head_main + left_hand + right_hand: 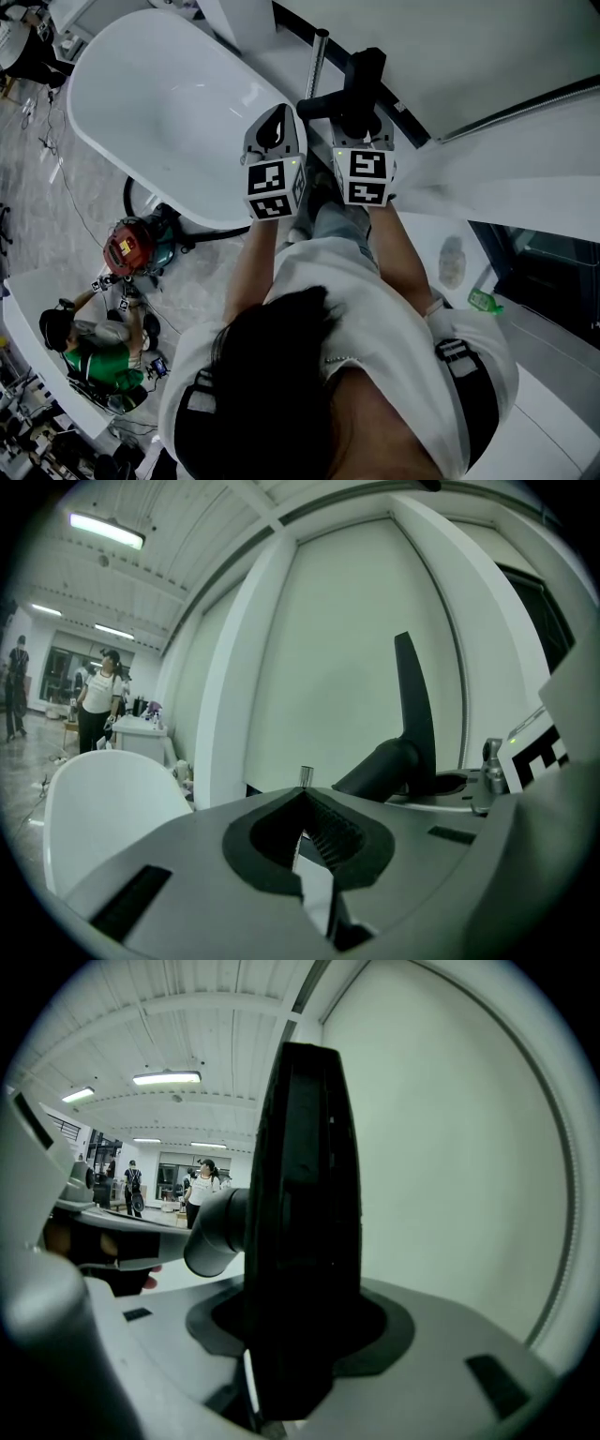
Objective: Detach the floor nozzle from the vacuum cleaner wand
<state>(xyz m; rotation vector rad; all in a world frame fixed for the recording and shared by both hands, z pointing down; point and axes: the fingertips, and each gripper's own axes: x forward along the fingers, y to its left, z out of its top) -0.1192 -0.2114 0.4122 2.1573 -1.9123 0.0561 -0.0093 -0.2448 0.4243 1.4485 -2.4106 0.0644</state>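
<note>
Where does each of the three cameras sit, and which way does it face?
Head view: on the person's head, facing steeply down; shows hair, forearms, left gripper and right gripper, plus a white bathtub.
Left gripper view: on the left gripper, along its shut, empty jaws toward a white wall.
Right gripper view: on the right gripper, along jaws closed on the black floor nozzle.
Shared: all three show the nozzle.

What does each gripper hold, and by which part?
The right gripper clamps the nozzle by the lower end of its flat head, below the neck. The left gripper is shut and empty.
</note>
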